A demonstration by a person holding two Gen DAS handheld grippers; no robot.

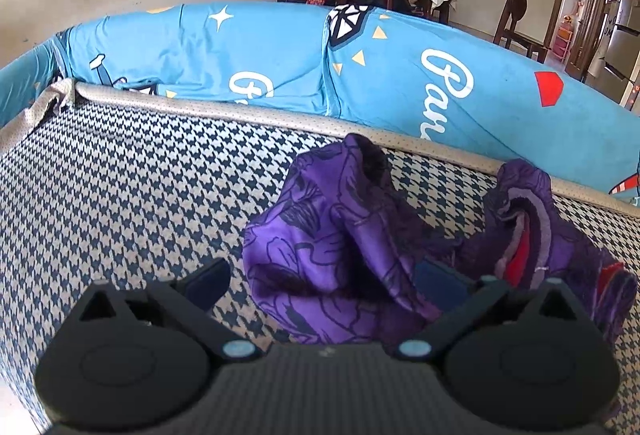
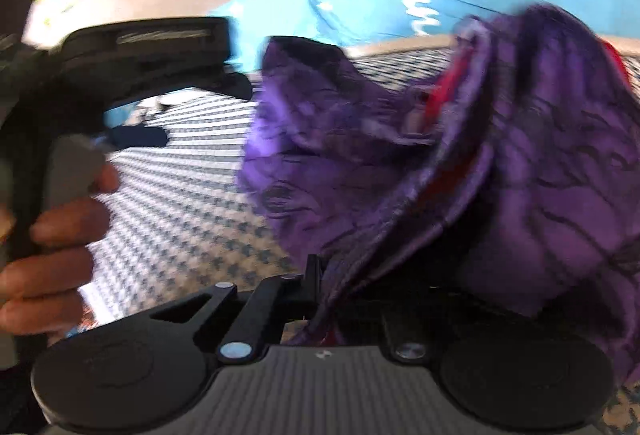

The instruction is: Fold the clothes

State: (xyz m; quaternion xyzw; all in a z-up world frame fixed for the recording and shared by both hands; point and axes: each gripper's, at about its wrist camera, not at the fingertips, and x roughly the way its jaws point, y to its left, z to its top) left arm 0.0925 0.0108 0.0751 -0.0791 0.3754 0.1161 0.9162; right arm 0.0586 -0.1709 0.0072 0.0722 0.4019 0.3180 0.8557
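- Two grippers work on one purple garment [image 1: 344, 251], which lies crumpled in a heap on the houndstooth sofa seat [image 1: 132, 195], near the beige piping and the blue printed cushion [image 1: 248, 59] behind it.
- Left side first: the left gripper [image 1: 326, 281] has its fingers [image 1: 208, 281] spread wide. One dark pad shows on the bare seat at the left edge of the heap, and the other is half hidden in the folds. They hold nothing that I can see, but the cloth already sits between them.
- From the left gripper the heap lies straight ahead and a little to the right. It has two raised lumps, one near the middle and one farther right [image 1: 528, 203] with a red lining showing.
- The heap stretches roughly across the view, from left to right, so its long axis runs sideways to the left fingers.
- Right side: the right gripper [image 2: 320, 291] is closed on an edge of the garment [image 2: 520, 163]. The cloth rises from the fingers and hangs up and to the right; this view is blurred.
- The person's hand [image 2: 52, 235] on the left gripper's handle shows at the left of the right wrist view, so the two grippers are near each other.
- I judge the left gripper is the free one. Its grasp depends on the folds just in front of it.
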